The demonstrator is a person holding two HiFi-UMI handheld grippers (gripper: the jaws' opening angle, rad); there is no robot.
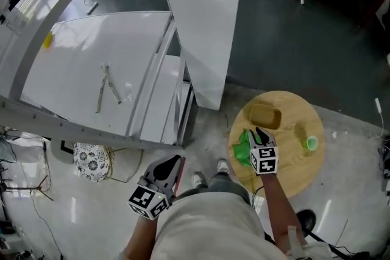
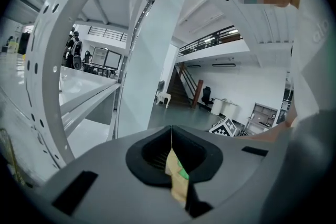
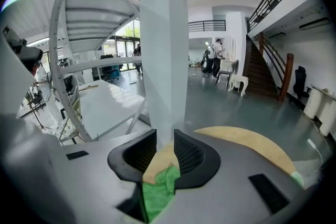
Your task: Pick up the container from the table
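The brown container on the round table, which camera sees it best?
The head view: the whole brown container shows from above on the round table, next to the green cloth. The right gripper view shows only table and cloth, and the left gripper view does not show it clearly.

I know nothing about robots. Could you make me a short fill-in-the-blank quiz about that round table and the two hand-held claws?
1. The tan rectangular container sits on a round ____ table.
2. The right gripper is above a crumpled cloth coloured ____.
3. The right gripper's jaws stand ____, gripping nothing.
4. The left gripper, away from the table, has its jaws ____.

Missing words: wooden; green; open; shut.
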